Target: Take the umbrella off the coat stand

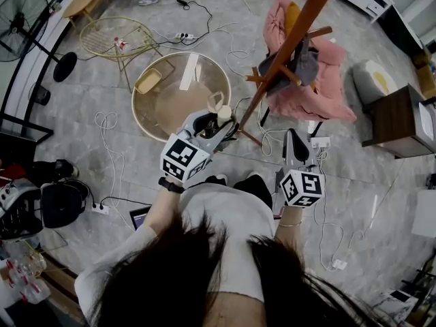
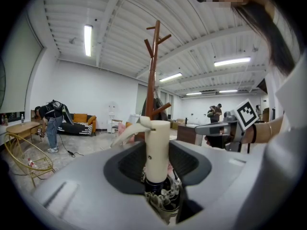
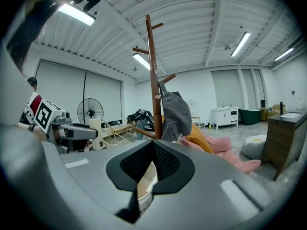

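Where I look along the left gripper (image 2: 157, 178), item one is the folding umbrella (image 2: 157, 145): its jaws stand partly apart and clamp the bunched dark canopy just below the cream handle, which rises upright out of the grip with a cream strap curling off its top to the left. Item two, the right gripper (image 3: 152, 151): jaws pressed together, nothing between them, held level beside the left one and just apart from it. From the head view both grippers sit in front of the person's torso, the left gripper (image 1: 214, 125) carrying the umbrella (image 1: 223, 112) above the near edge of a round gold-rimmed glass table (image 1: 134, 104). Next out, the wooden coat stand (image 1: 294, 38), close beyond the umbrella but apart from it; a grey garment (image 3: 175, 113) hangs on its pegs. Behind the stand lies a pink beanbag (image 1: 320, 97). Farthest: a gold wire chair (image 1: 116, 36) and a standing fan (image 1: 24, 16).
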Motion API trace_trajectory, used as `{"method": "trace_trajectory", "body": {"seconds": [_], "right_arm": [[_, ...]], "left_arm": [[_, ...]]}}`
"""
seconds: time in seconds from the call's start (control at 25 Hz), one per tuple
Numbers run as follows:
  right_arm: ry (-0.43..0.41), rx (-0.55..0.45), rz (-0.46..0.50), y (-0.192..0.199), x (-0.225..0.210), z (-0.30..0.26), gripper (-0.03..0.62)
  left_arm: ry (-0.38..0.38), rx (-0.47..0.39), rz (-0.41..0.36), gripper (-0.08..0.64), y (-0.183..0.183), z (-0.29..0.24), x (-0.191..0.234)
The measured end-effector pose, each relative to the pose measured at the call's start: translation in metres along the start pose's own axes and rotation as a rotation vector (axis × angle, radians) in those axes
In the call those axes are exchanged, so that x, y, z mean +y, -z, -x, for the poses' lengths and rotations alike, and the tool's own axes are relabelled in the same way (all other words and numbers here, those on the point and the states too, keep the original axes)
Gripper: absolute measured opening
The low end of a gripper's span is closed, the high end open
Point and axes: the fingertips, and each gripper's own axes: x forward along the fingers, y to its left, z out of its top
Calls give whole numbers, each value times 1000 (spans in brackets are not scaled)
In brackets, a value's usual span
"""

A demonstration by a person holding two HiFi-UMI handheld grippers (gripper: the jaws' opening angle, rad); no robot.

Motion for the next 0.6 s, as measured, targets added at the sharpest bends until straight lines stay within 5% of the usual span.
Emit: {"method": "trace_trajectory", "body": {"seconds": [0.6], "right_arm": [[4, 3, -11, 4, -3, 2, 2]], "left_arm": [[18, 7, -19, 202, 0, -3, -6]]}}
